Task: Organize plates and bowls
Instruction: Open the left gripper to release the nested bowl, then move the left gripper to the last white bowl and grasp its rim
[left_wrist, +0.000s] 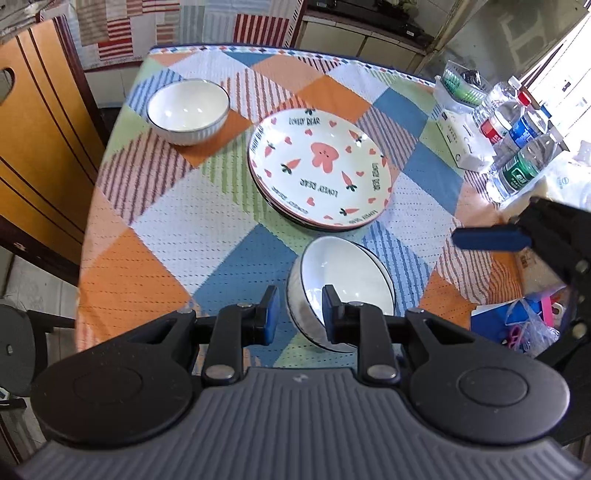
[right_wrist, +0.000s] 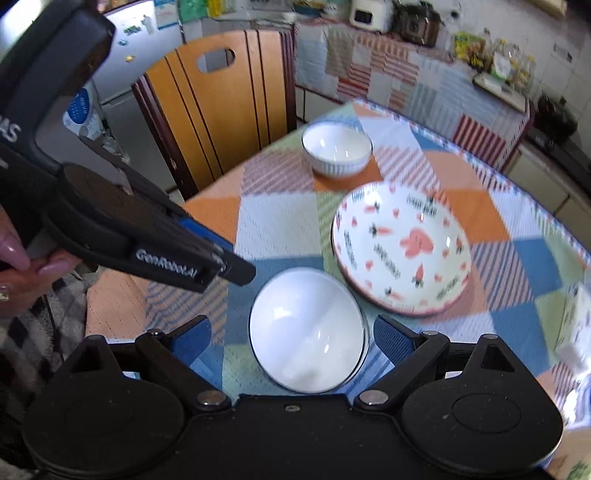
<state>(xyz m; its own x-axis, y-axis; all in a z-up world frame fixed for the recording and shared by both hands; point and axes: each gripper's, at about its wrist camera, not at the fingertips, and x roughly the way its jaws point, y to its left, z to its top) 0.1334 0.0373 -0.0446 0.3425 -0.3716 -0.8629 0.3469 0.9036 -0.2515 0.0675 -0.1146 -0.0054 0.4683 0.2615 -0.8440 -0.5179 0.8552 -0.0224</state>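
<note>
A stack of white bowls (left_wrist: 341, 284) with dark rims stands near the table's front edge; it also shows in the right wrist view (right_wrist: 308, 332). My left gripper (left_wrist: 300, 314) is open, its fingers straddling the stack's near-left rim, with a gap on the left side. My right gripper (right_wrist: 291, 338) is open wide just above the stack; its blue finger (left_wrist: 487, 238) shows at the right in the left wrist view. A stack of rabbit-and-carrot plates (left_wrist: 319, 166) lies mid-table (right_wrist: 400, 251). A single white bowl (left_wrist: 188, 110) stands at the far left (right_wrist: 336, 153).
The table has a patchwork cloth (left_wrist: 166, 229). Several water bottles (left_wrist: 517, 136) and a white box (left_wrist: 465, 140) stand along the right edge. A wooden chair (right_wrist: 221, 103) stands at the left side. Bags and clutter (left_wrist: 517, 321) lie at the right front.
</note>
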